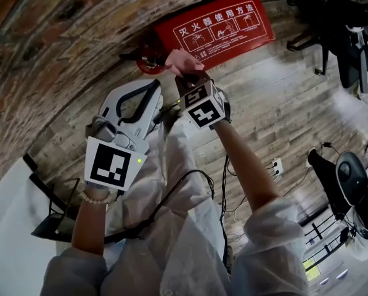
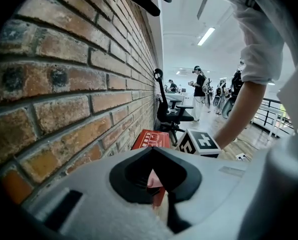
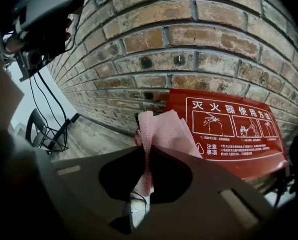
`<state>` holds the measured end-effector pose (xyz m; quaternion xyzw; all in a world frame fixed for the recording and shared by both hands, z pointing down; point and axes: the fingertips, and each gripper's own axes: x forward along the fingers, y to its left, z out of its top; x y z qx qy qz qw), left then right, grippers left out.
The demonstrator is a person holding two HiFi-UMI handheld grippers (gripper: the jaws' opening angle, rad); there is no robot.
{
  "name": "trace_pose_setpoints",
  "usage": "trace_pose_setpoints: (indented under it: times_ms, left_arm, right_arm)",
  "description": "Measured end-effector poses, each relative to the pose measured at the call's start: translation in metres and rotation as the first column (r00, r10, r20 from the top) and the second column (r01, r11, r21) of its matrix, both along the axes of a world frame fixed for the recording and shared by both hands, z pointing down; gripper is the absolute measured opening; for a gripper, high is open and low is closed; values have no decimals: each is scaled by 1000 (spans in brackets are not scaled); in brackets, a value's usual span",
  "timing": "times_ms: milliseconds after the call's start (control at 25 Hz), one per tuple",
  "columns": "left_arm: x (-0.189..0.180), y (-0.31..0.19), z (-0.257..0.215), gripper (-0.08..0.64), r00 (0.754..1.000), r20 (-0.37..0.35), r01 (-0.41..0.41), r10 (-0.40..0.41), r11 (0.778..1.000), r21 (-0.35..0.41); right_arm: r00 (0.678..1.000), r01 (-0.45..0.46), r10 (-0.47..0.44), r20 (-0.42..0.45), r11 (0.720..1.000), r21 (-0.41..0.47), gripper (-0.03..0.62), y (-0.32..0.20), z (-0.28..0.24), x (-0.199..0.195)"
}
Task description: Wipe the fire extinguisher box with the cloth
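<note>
A brick wall (image 2: 64, 84) fills the left side, with the red fire extinguisher box (image 3: 228, 134) standing against its base on a wooden floor (image 1: 276, 97). The left gripper (image 1: 153, 90) is held in the air to the left of the box and clear of it, its jaws together with nothing between them. Just beside the box's left end, the right gripper (image 3: 145, 151) is clamped on a pink cloth (image 3: 166, 129), whose bunched folds stand up above the jaws and overlap the box's left edge. The box front carries white instruction pictures and Chinese print. To the right of the box, farther along the floor, stands a black office chair (image 1: 341, 36).
</note>
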<state>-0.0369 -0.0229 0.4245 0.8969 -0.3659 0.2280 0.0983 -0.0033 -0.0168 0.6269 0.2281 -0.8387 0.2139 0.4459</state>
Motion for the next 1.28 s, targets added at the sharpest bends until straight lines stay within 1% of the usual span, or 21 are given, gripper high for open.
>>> trace_pose_setpoints:
  times_ms: [160,280,360,480,600,680,880,1040,1160,1280]
  left_arm:
    - [-2,4,-2,-9,1000,-5,5,-5,1000,-10]
    - [2,4,-15,-8,1000,-14,-4,4,1000,0]
    - [6,4,-26,-8,1000,-25,-7,8,1000,4]
    - [14,-2,-51,-9,999,-21,-43,44,998,40]
    - [21,-4,-90,-9,996,-61,-54,59,995,82]
    - [25,-5,-116,-8,995,-72,-59,66,993,99]
    - [32,-4,-173,-8,993,-27,-110,116,978,179]
    - [38,-2,-212,-8,992,-38,-108,120,969,223]
    - [37,-1,-236,-8,991,-24,-121,131,958,260]
    - [29,-9,-257,-9,995,-22,-89,100,952,295]
  right_arm:
    - [1000,13,-14,14,998,61,23,-4,-17,1]
    - [998,-26,19,59,992,122,23,-12,-47,8]
    - [997,-50,39,68,986,161,23,-15,-69,17]
    - [996,-78,64,68,970,229,23,-24,-107,30]
    - [988,-129,101,113,951,282,23,-25,-156,39]
    - [979,-175,133,153,934,311,23,-28,-193,46]
    - [956,-266,188,225,881,392,23,-35,-278,70]
    - [938,-322,214,274,833,449,23,-32,-336,88]
    - [934,-334,213,287,807,488,23,-21,-370,94]
    - [934,-334,198,296,777,534,23,-19,-402,96]
